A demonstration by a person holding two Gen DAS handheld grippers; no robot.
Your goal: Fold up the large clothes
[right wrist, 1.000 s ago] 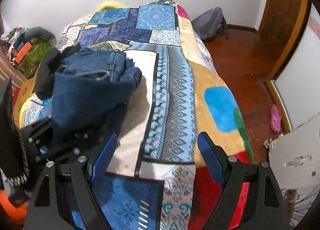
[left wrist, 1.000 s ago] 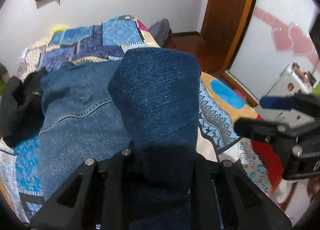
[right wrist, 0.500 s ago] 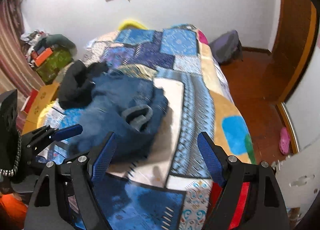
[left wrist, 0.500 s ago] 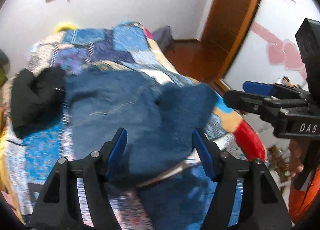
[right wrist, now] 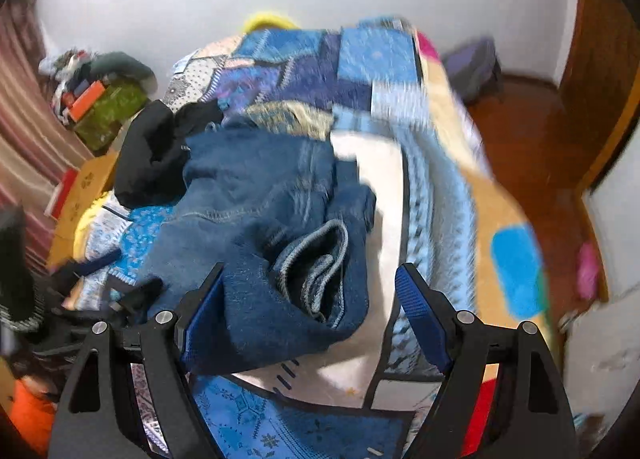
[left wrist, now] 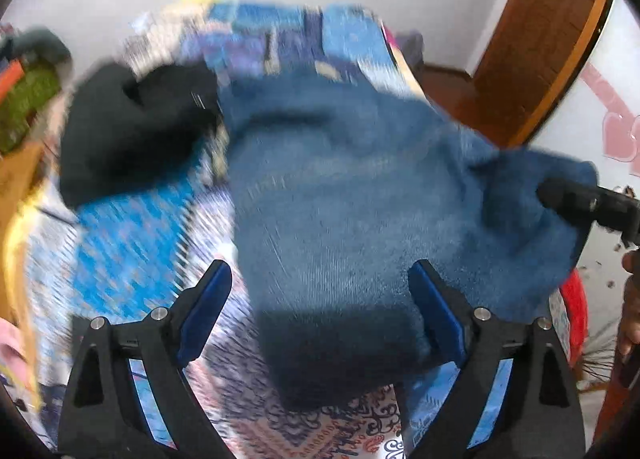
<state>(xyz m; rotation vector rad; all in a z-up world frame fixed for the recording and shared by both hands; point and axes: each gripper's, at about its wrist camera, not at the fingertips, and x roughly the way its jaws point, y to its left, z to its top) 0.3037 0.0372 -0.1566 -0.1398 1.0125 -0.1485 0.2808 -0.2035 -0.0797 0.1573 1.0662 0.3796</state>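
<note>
Right wrist view: right claw (right wrist: 310, 309) spread over jeans (right wrist: 256, 219) hem, bare bedspread (right wrist: 436, 195) rightward; left claw (left wrist: 320, 307) opening, unpinched.

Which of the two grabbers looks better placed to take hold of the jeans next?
Probably the right gripper: its open jaws frame the jeans' hem end. The left gripper is opening, cloth between but unpressed.

Blue denim jeans (right wrist: 256, 219) bunched on patchwork-patterned bedspread (right wrist: 432, 195); black crumpled garment (right wrist: 152, 151) touching them at left rear; grey backpack (right wrist: 474, 69) on floor right of bed.
</note>
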